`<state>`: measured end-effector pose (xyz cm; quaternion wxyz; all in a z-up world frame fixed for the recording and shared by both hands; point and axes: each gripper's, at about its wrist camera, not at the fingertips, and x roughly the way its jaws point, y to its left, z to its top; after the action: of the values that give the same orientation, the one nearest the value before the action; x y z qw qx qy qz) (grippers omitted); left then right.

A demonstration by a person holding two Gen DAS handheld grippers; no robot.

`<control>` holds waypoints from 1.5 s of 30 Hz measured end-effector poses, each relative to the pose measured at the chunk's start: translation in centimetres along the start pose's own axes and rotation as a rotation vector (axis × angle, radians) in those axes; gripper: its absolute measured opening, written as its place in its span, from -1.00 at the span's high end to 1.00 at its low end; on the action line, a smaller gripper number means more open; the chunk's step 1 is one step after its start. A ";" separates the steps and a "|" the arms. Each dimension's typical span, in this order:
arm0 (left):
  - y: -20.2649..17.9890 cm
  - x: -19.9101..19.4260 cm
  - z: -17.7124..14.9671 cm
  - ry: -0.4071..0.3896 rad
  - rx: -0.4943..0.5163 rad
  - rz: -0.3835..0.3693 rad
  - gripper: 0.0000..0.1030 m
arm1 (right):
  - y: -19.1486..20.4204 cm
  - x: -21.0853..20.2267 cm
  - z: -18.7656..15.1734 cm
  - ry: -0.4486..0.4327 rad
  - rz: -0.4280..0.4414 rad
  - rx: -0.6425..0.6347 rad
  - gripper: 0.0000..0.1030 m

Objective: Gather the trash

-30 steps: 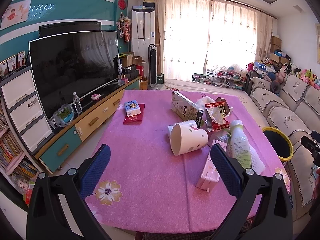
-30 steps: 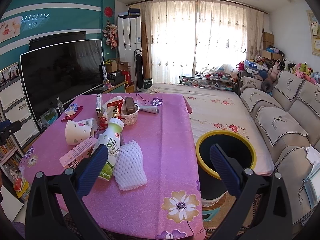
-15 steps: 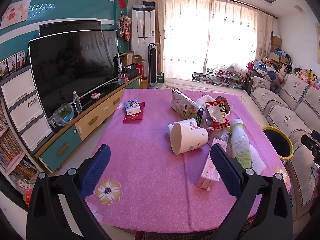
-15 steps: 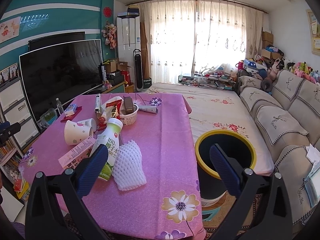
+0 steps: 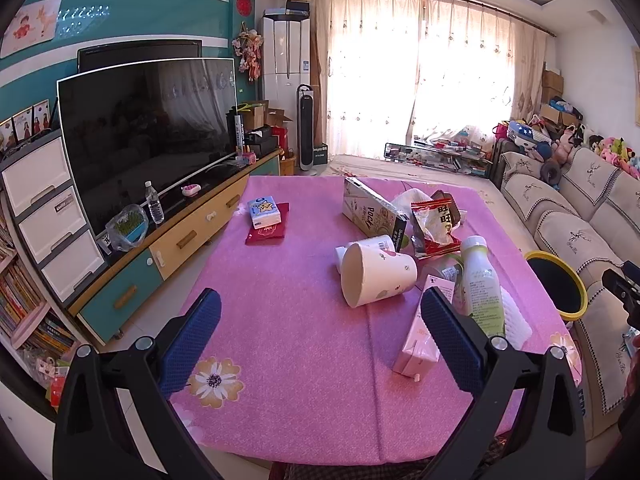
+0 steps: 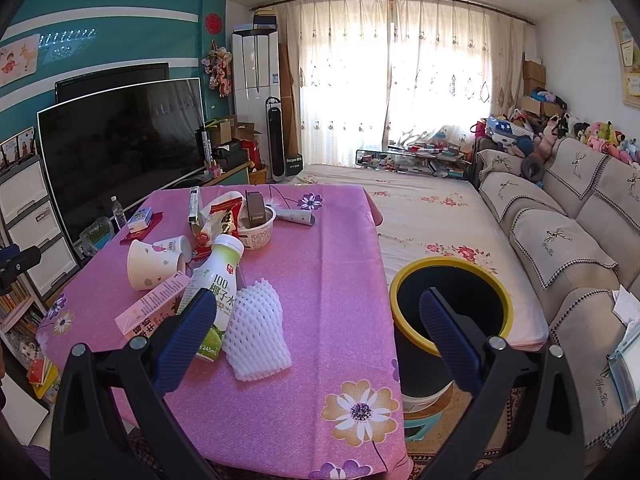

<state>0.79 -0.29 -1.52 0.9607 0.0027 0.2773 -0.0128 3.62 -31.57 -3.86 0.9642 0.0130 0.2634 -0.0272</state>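
No piece of trash is held; the collecting is judged to be at its start. The left gripper (image 5: pixel 320 338) is held wide and empty, with the tipped paper cup (image 5: pixel 378 276) just ahead of it and the pink carton (image 5: pixel 426 330) beside its right finger. The right gripper (image 6: pixel 320 332) is likewise spread wide and empty, the foam net (image 6: pixel 256 330) lying between its fingers. A descent and a closing on one item is called for next. Only in the right view is the open mouth of the yellow-rimmed bin (image 6: pixel 404 276) seen fully; the tissue pack (image 5: pixel 263 210) is shown clearly only in the left.
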 end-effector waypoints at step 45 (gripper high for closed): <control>-0.5 1.2 -0.9 0.025 0.003 -0.004 -0.91 | 0.2 1.4 -1.1 0.031 0.012 -0.014 -0.88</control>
<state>1.29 -0.85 -2.93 0.9572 0.0036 0.2892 -0.0150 4.26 -31.43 -5.49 0.9603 0.0081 0.2783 -0.0194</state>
